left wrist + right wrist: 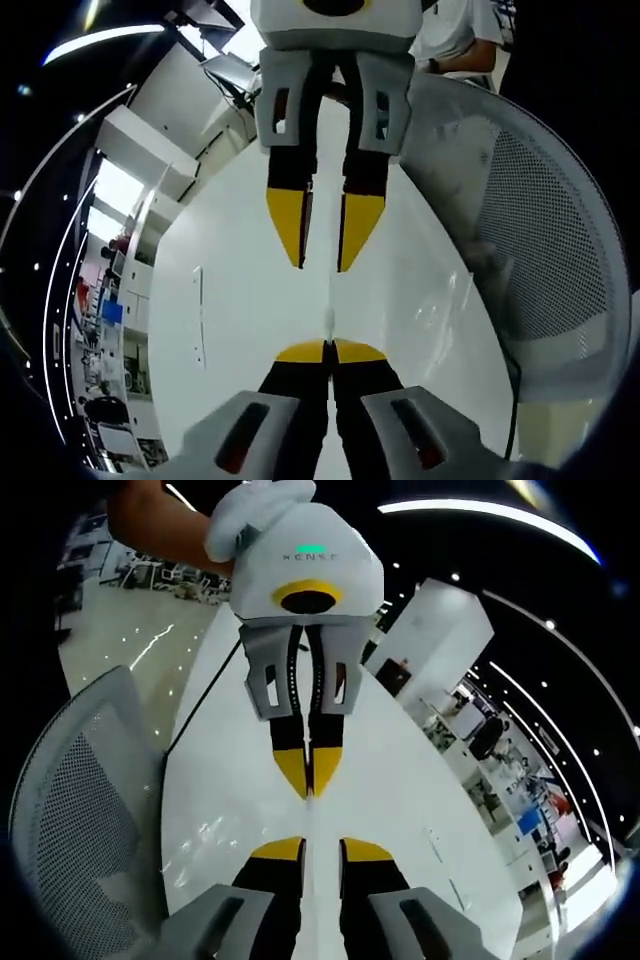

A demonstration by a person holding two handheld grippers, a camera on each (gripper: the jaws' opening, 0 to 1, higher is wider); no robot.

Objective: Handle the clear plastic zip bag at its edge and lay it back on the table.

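The clear plastic zip bag shows as faint crinkled glints over the white table, with its edge seen end-on as a thin pale line. My left gripper is shut on that edge, yellow tips pressed together. The right gripper faces it from the top of the left gripper view, jaws slightly apart around the same line. In the right gripper view my right gripper stands open with the bag edge running into the gap. The left gripper faces it shut, and the bag's glints spread left.
A grey mesh chair stands close beside the table. A person in a white shirt is at the far end. An arm holds the left gripper. A black cable runs along the table edge.
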